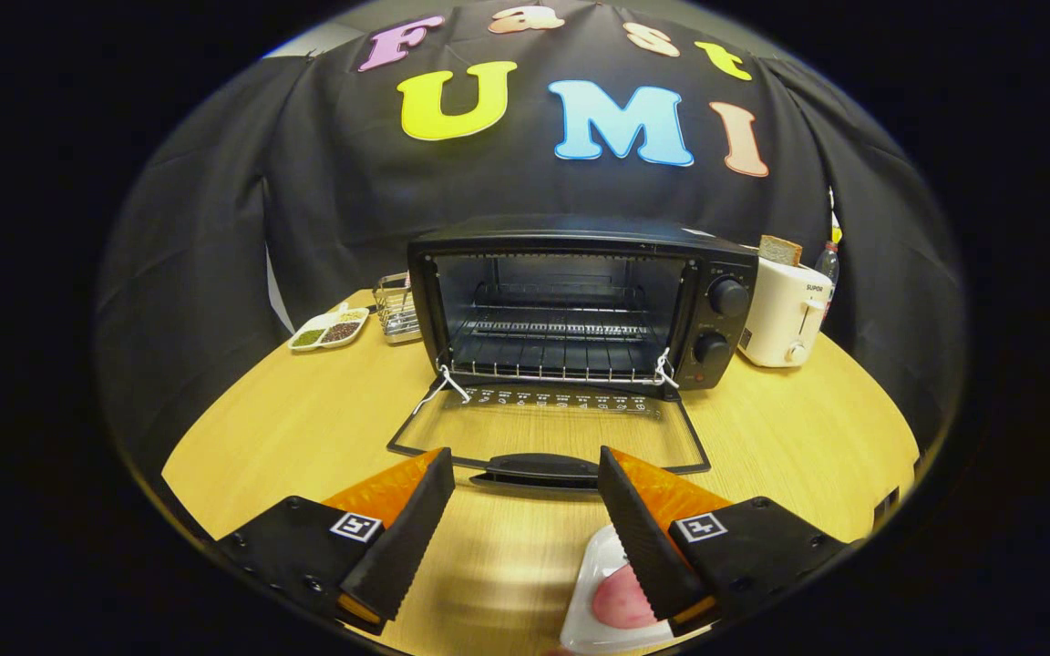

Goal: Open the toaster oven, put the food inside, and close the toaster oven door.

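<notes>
Item: pink food on a small white plastic tray [612, 597], on the wooden table under the right finger of the empty, wide-spread gripper [525, 487], short of the open black toaster oven [580, 305]; likely light, slippery; grip the tray rim.

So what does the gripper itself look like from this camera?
The gripper has two wedge-shaped fingers whose inner faces are ribbed with fine serrations. Each finger is mounted on a flat carrier plate with visible screw heads, and each plate bears a small square black-and-white tag marker. No cables or sleeves are visible. The fingers stand apart, open.
</notes>
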Demonstrator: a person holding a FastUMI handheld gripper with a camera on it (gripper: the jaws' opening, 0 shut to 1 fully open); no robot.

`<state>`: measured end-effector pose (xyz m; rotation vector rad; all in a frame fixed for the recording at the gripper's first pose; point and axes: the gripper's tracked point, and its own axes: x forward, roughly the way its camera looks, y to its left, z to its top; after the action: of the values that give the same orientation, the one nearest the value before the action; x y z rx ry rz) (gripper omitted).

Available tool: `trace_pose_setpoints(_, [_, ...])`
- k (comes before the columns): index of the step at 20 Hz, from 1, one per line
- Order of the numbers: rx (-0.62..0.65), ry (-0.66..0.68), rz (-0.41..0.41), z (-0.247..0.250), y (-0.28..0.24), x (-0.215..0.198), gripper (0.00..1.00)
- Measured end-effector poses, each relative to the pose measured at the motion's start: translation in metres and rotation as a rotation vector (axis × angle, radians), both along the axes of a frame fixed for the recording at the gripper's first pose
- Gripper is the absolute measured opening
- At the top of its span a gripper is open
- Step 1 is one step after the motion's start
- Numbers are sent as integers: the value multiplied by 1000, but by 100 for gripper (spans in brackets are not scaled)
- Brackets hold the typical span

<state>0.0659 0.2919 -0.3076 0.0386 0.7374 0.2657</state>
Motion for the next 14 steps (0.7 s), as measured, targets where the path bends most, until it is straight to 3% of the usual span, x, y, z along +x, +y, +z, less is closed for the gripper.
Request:
trace_pose_setpoints(8, [156, 86, 34, 55, -41, -28, 98])
trace_pose_setpoints(14, [185, 220, 71, 49, -92, -25, 98])
